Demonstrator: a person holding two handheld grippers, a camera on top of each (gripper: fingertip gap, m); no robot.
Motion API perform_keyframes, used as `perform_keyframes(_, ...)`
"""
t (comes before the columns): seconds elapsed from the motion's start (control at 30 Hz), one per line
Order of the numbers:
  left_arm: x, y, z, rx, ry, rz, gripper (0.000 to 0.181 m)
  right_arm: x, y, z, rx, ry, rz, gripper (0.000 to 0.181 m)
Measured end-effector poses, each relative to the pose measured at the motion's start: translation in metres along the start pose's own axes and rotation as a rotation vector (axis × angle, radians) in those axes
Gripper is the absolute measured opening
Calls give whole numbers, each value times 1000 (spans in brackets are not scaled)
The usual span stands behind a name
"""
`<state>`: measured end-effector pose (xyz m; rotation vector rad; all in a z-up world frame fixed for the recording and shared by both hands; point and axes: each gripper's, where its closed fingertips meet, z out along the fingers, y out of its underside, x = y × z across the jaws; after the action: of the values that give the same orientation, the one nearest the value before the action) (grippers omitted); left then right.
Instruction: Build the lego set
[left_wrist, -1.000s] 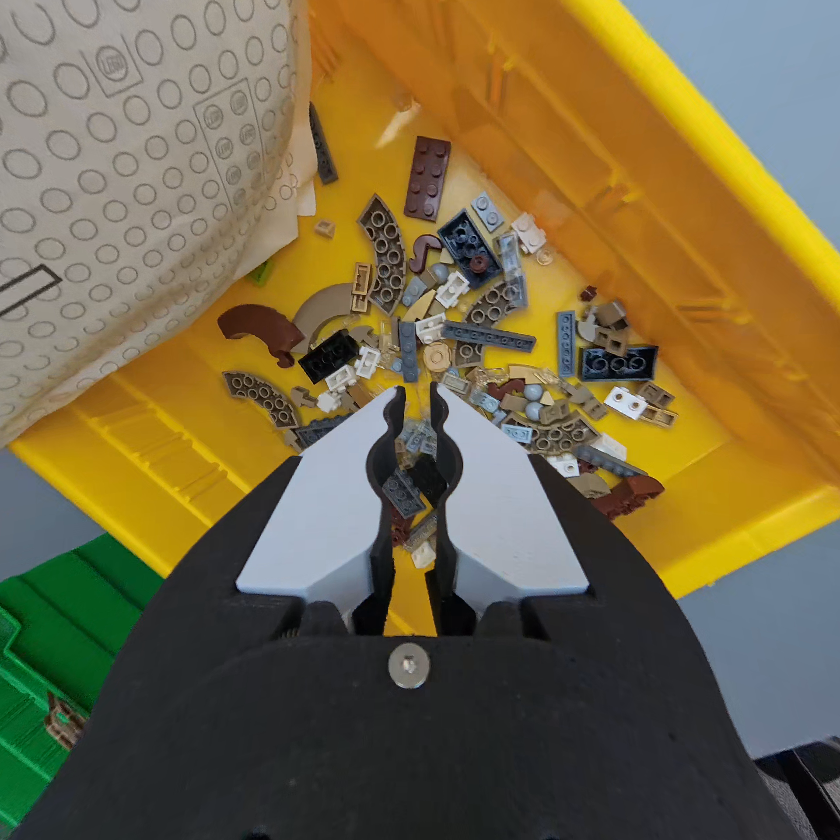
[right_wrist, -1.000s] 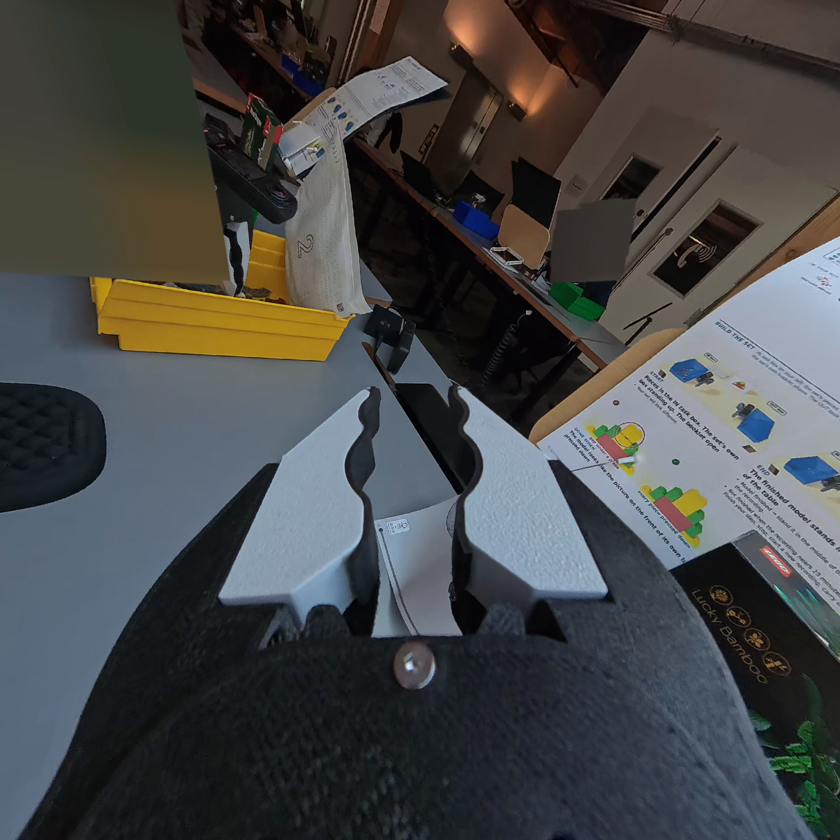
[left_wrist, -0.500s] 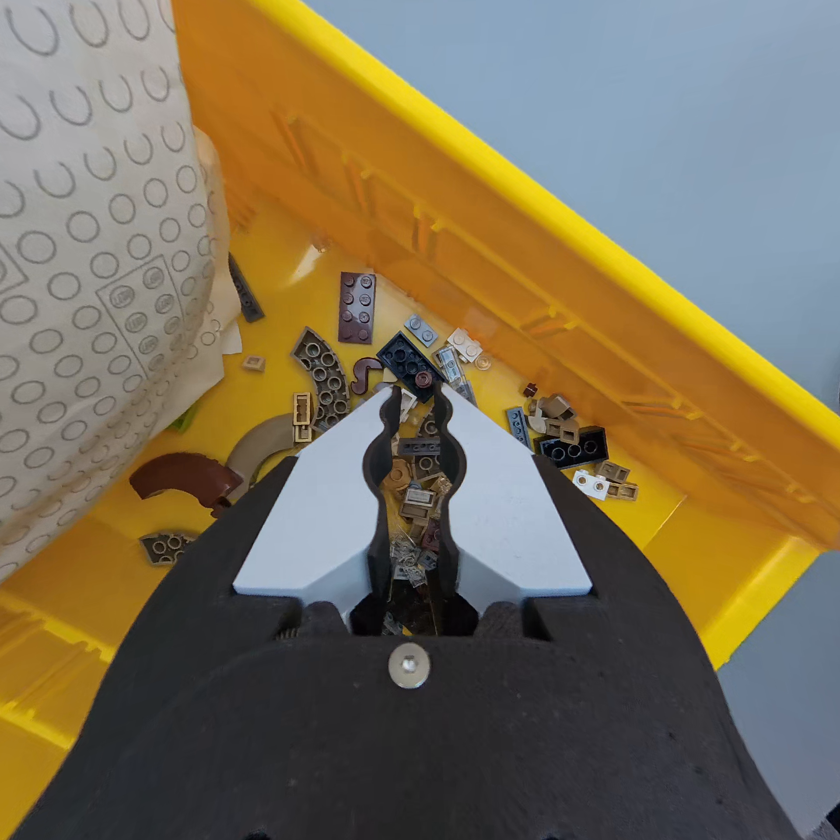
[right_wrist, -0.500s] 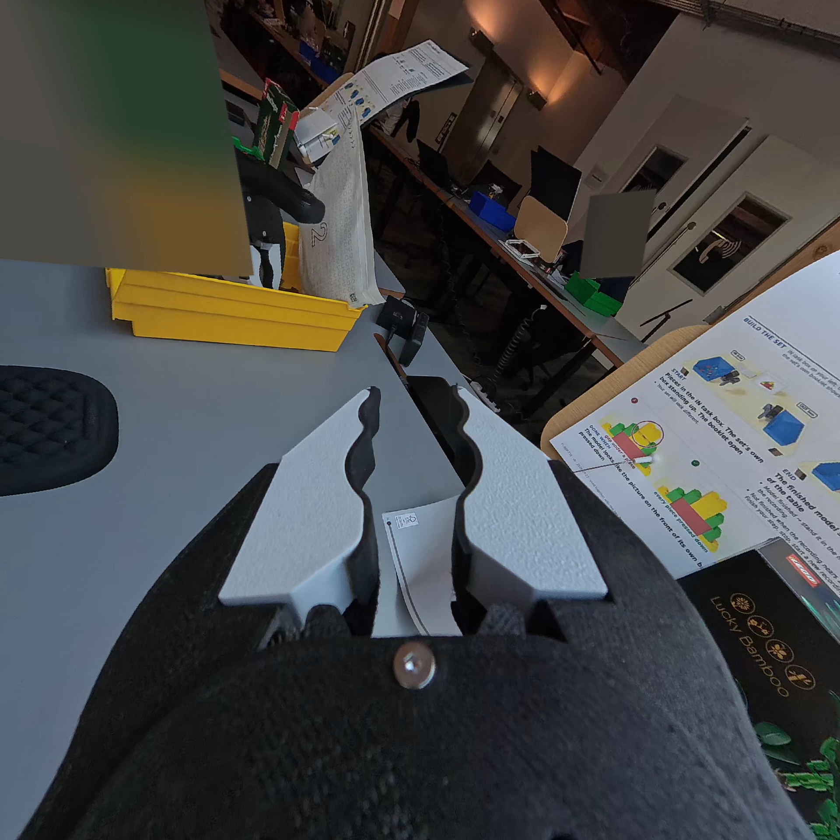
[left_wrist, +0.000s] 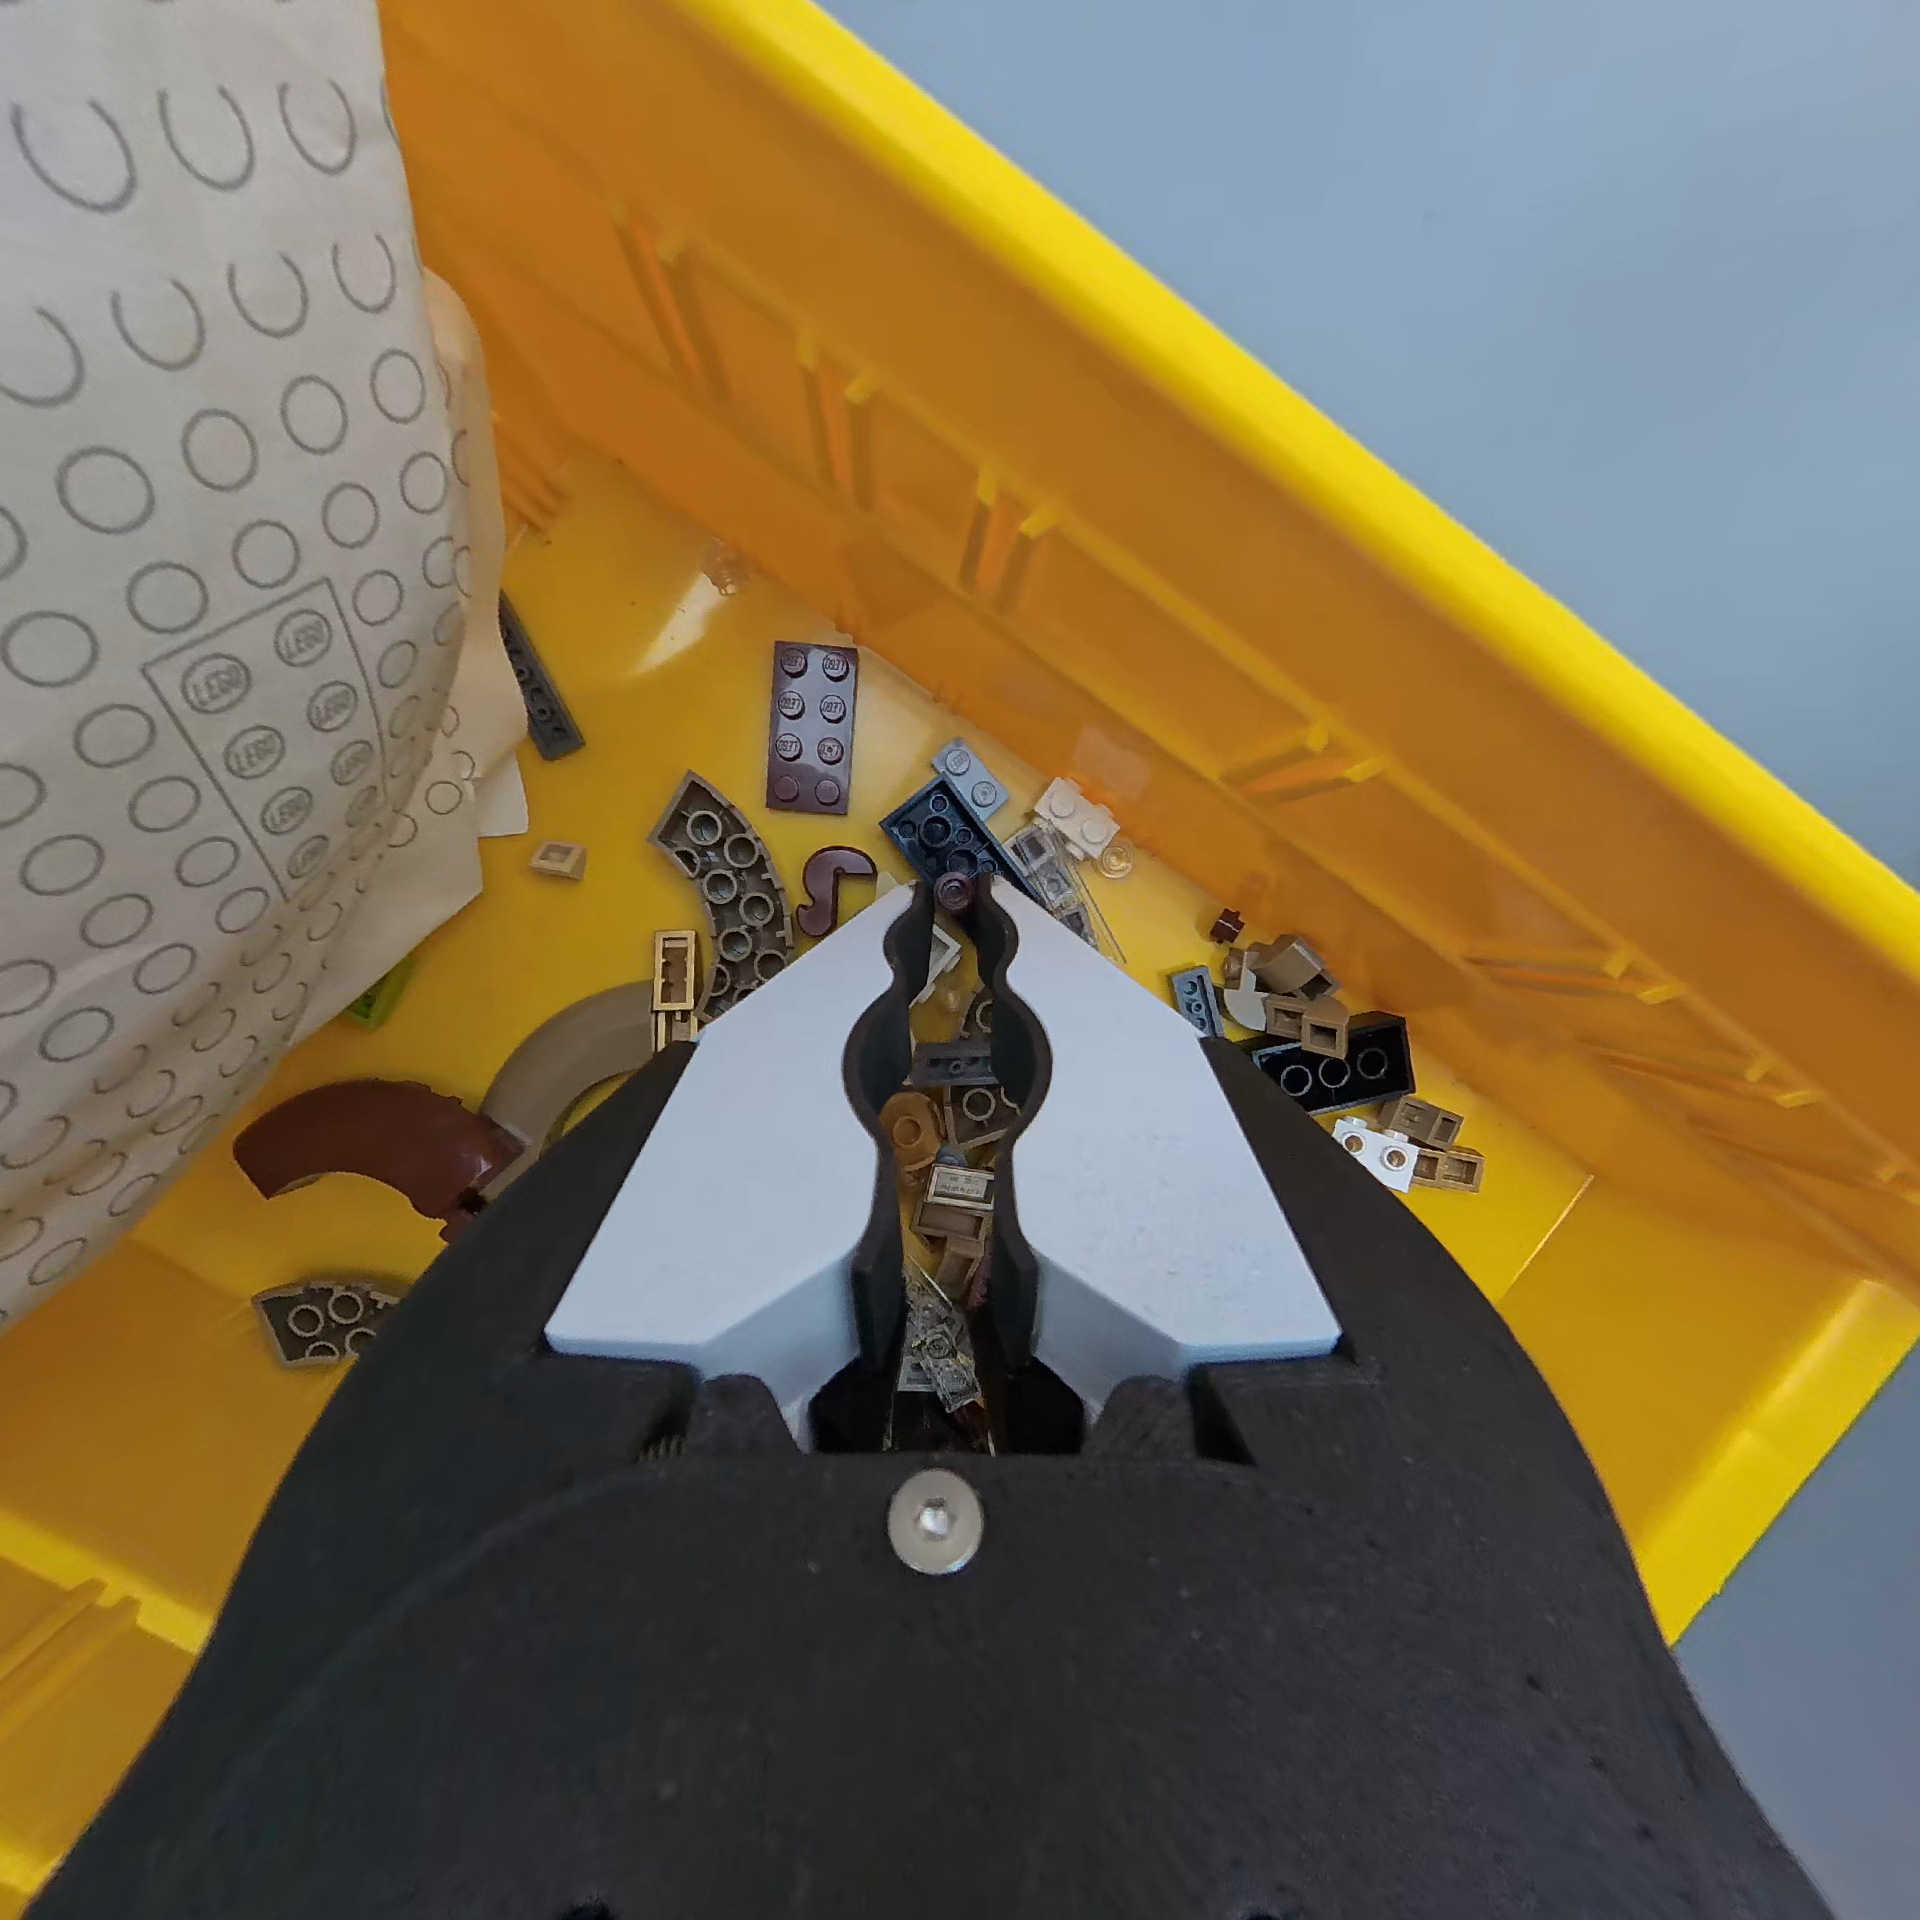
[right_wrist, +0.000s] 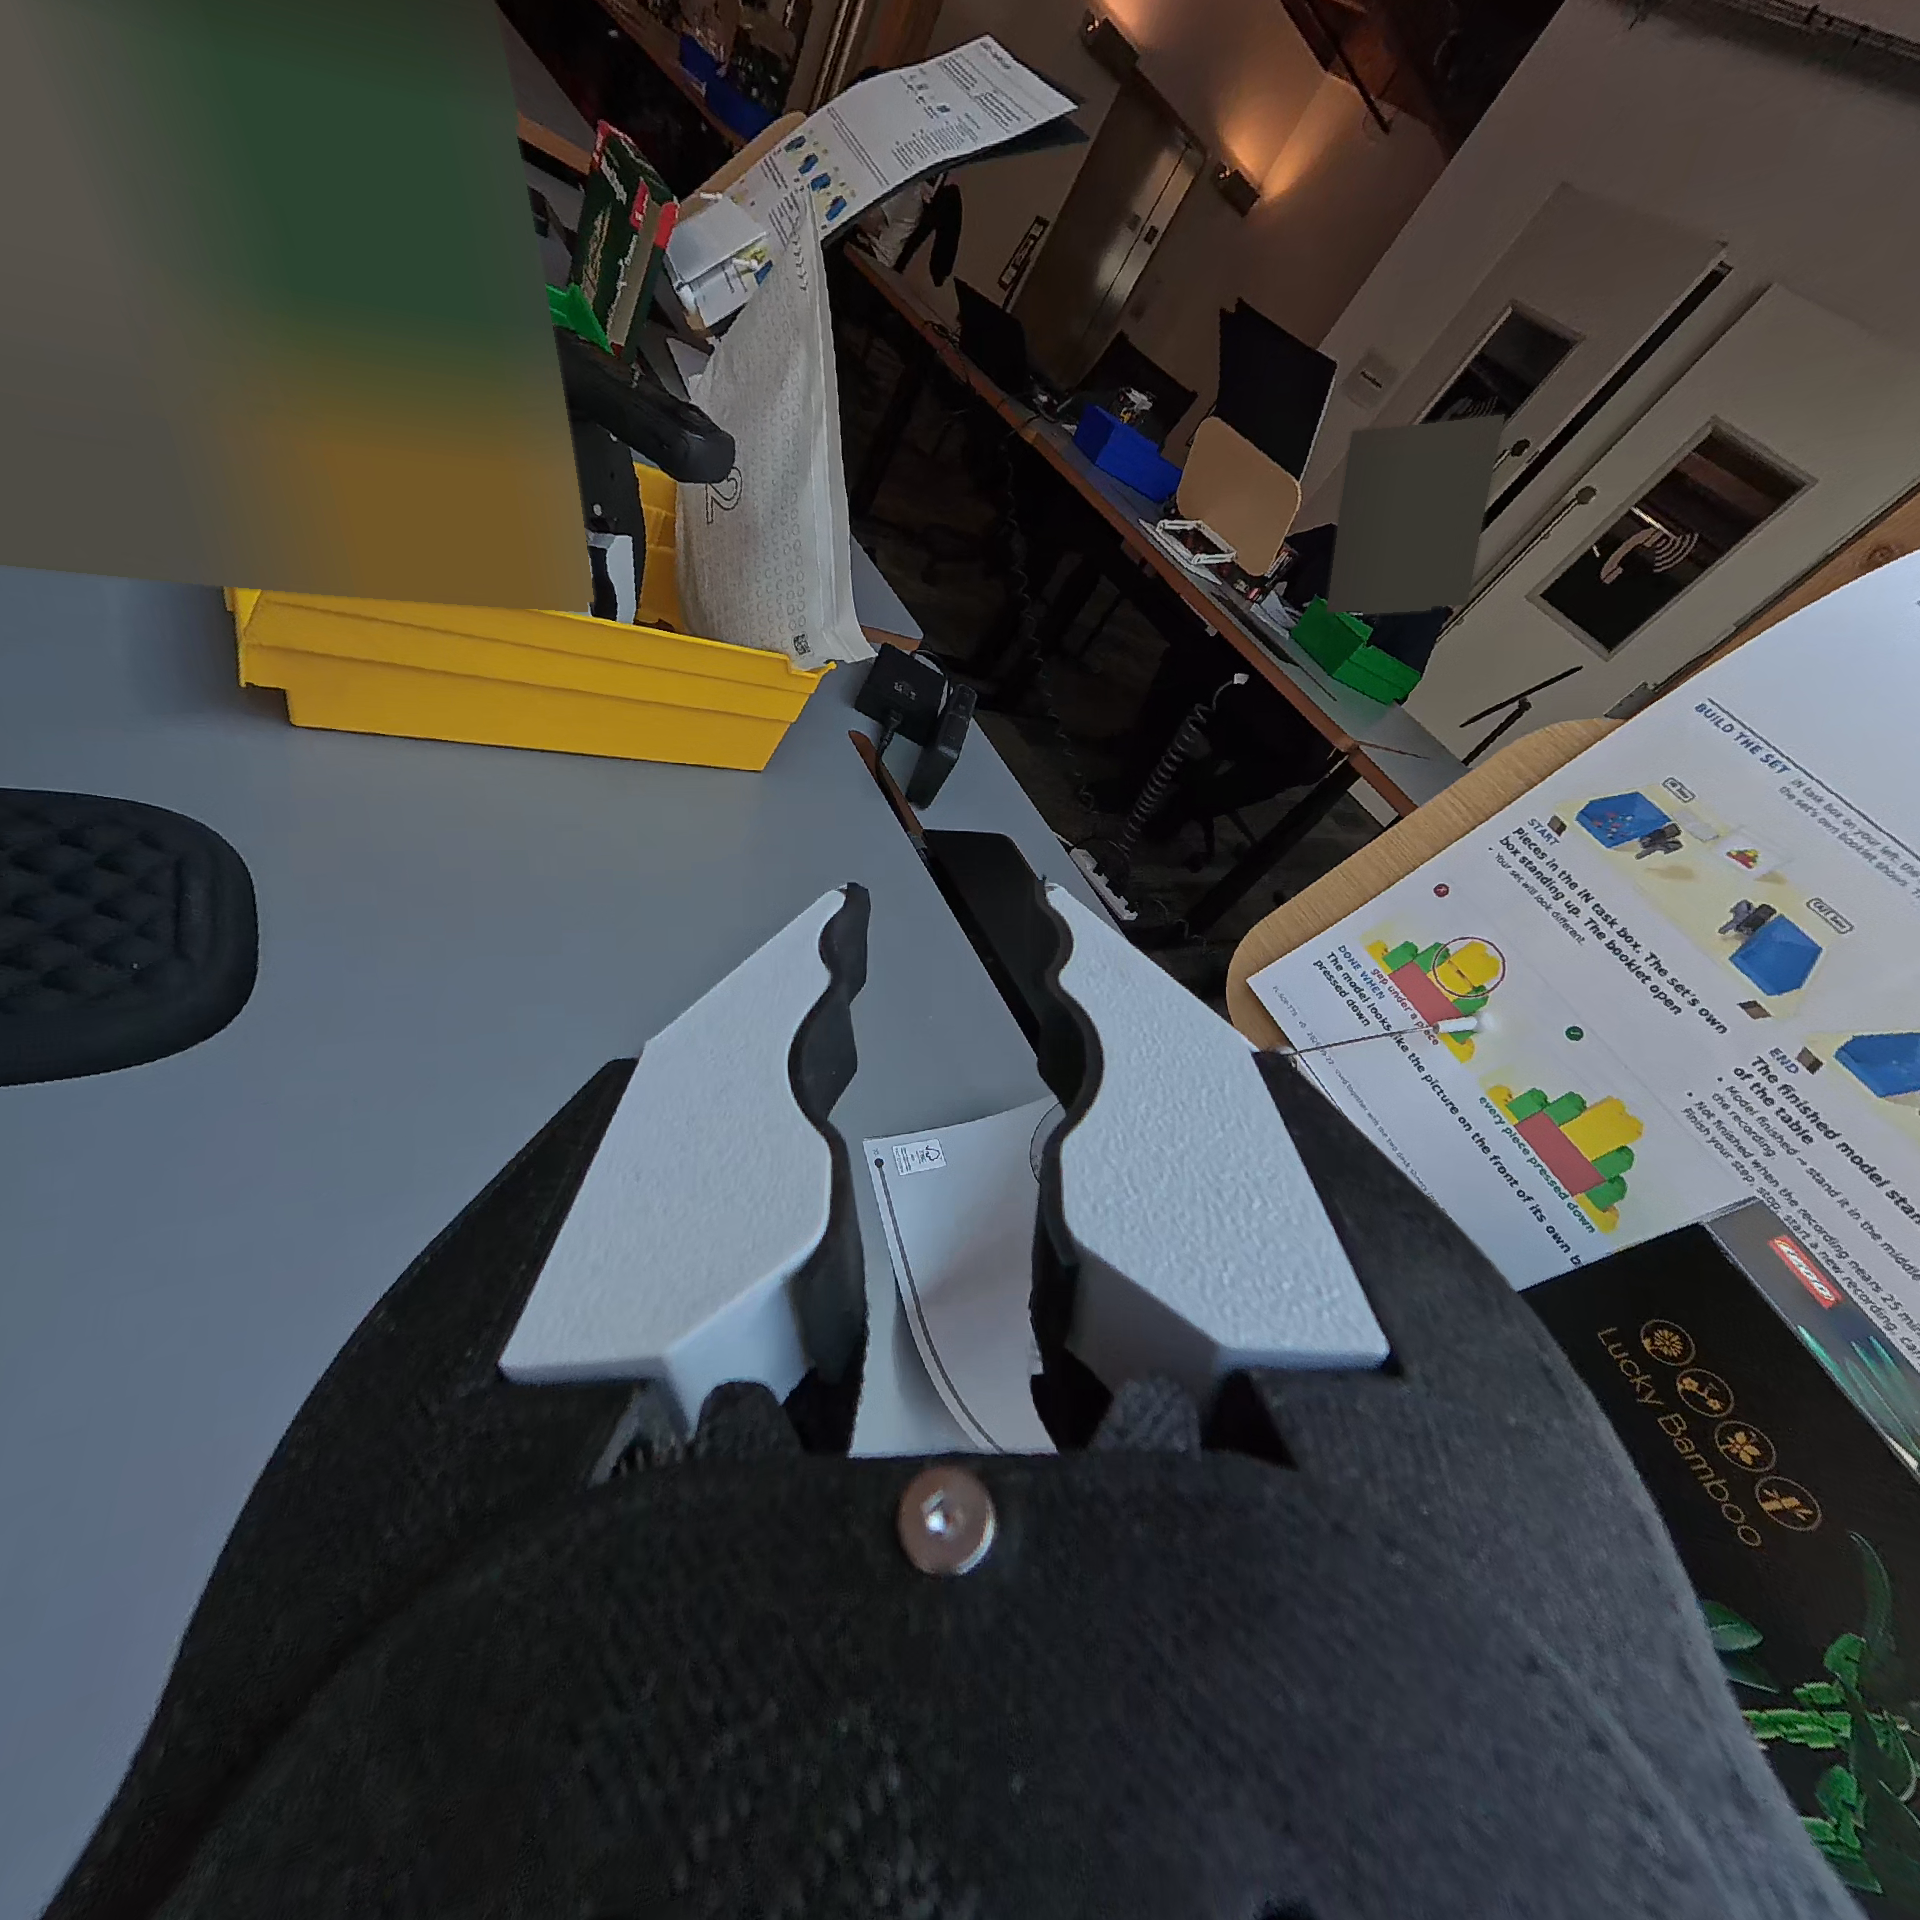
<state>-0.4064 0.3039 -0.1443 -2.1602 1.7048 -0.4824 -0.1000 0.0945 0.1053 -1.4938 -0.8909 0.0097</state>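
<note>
Several loose lego pieces lie in a yellow bin (left_wrist: 1195, 582): a dark brown 2x4 plate (left_wrist: 812, 725), a dark blue plate (left_wrist: 940, 836), curved grey-brown plates (left_wrist: 727, 883) and a black brick (left_wrist: 1335, 1070). My left gripper (left_wrist: 951, 891) is low over the pile. Its tips are closed on a small dark brown round piece (left_wrist: 954, 894) at the dark blue plate's edge. My right gripper (right_wrist: 951, 914) is open and empty above the grey table (right_wrist: 468, 935), over a white sheet (right_wrist: 956, 1247). The bin (right_wrist: 520, 675) also shows far off in the right wrist view.
A printed paper bag (left_wrist: 208, 520) stands in the bin's left part and shows in the right wrist view (right_wrist: 769, 499). An instruction sheet on a board (right_wrist: 1610, 987), a black box (right_wrist: 1766, 1455), a black mat (right_wrist: 104, 935) and a black device (right_wrist: 925, 717) are on the table. My hands' fingertips stand some 45 centimeters from each other. The black brick (left_wrist: 1335, 1070) is closer to my left gripper, around 8 centimeters from its tips; the right tips are 40 centimeters off.
My left gripper moved forward and down into the bin, and its jaws narrowed around the small dark brown round piece. The right gripper stayed open and shifted only slightly.
</note>
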Motion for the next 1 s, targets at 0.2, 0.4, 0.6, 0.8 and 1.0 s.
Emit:
perform_keyframes(0.2, -1, -2, -10, 28, -7, -9, 6, 2, 0, -3, 4, 4, 1, 30)
perform_keyframes(0.4, 6, -24, -57, 179, -61, -30, 6, 3, -2, -8, 2, 13, -13, 30)
perform_keyframes(0.6, 96, -99, -117, 406, -194, 244, 6, 4, -17, -17, 50, 24, -28, 30)
perform_keyframes(0.8, 219, -140, -24, 345, 33, 340, 6, -4, -27, -18, 56, 3, -85, 30)
perform_keyframes(1.0, 240, -148, 59, 244, 36, 430, 6, -10, -30, -25, 50, -17, -147, 30)
